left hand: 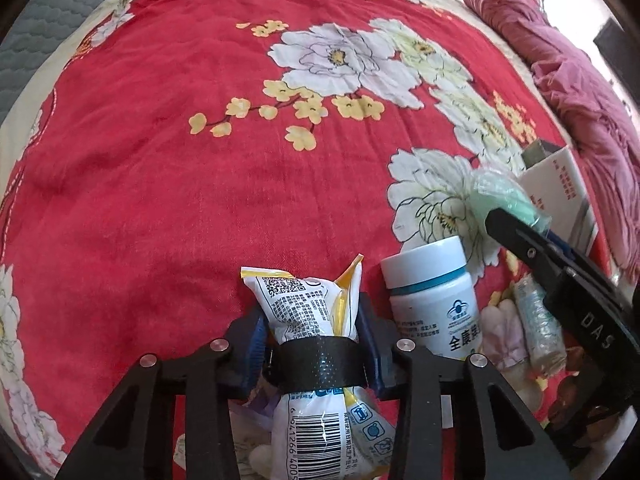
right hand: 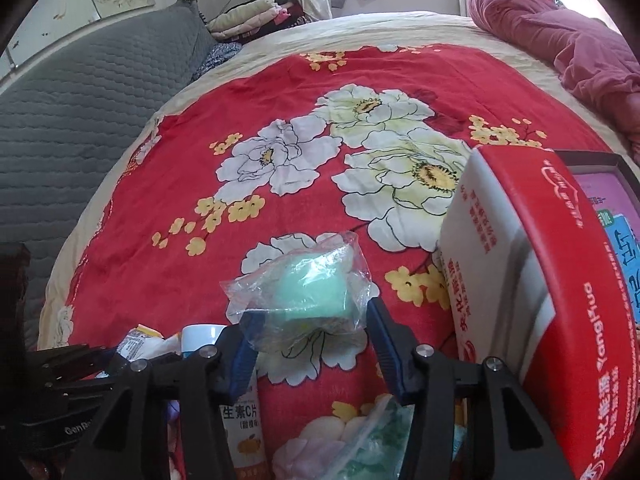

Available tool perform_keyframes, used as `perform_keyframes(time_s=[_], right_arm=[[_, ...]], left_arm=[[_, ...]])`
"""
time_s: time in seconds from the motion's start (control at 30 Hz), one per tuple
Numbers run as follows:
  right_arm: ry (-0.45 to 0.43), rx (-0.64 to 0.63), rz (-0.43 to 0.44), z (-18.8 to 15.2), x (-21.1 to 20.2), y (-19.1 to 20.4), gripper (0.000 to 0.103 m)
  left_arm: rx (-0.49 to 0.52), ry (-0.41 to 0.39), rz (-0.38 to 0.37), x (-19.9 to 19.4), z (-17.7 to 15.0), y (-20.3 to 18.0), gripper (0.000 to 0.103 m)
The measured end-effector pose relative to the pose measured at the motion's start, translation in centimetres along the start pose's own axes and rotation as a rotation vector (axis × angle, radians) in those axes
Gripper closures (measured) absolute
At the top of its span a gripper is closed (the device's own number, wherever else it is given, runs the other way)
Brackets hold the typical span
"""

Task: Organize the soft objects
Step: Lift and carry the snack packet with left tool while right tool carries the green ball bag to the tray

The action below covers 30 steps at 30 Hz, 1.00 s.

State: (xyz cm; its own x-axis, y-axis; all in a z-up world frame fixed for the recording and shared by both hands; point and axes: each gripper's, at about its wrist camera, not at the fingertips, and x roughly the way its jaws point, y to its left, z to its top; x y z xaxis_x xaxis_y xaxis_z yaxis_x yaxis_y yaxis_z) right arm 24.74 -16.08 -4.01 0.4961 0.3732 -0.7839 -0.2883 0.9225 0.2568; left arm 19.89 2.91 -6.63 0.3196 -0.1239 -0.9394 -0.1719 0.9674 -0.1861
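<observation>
While the left gripper pinches a crinkly white-and-yellow plastic packet, the right gripper's jaws squeeze a mint-green sponge in clear wrap over a red floral quilted bedspread.

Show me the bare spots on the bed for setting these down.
Free: the red floral quilt ahead of the left gripper, out to the grey pad. Crowded: right side, by the white bottle and red-white box.

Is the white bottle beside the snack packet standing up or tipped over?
Upright: the white bottle stands on the bedspread with its cap on top.
</observation>
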Motion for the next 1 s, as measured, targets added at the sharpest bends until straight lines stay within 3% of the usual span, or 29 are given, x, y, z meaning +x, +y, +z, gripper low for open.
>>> perform_keyframes(time_s=[0.47, 1.0], right_arm=[[-0.055, 0.008, 0.029, 0.1, -2.2, -0.1, 0.051], [-0.115, -0.004, 0.039, -0.4, -5.9, 0.8, 0.051]], left_arm=[[-0.048, -0.073, -0.072, -3.2, 0.2, 0.6, 0.063], [-0.065, -0.126, -0.100, -5.7, -1.2, 0.2, 0.065]])
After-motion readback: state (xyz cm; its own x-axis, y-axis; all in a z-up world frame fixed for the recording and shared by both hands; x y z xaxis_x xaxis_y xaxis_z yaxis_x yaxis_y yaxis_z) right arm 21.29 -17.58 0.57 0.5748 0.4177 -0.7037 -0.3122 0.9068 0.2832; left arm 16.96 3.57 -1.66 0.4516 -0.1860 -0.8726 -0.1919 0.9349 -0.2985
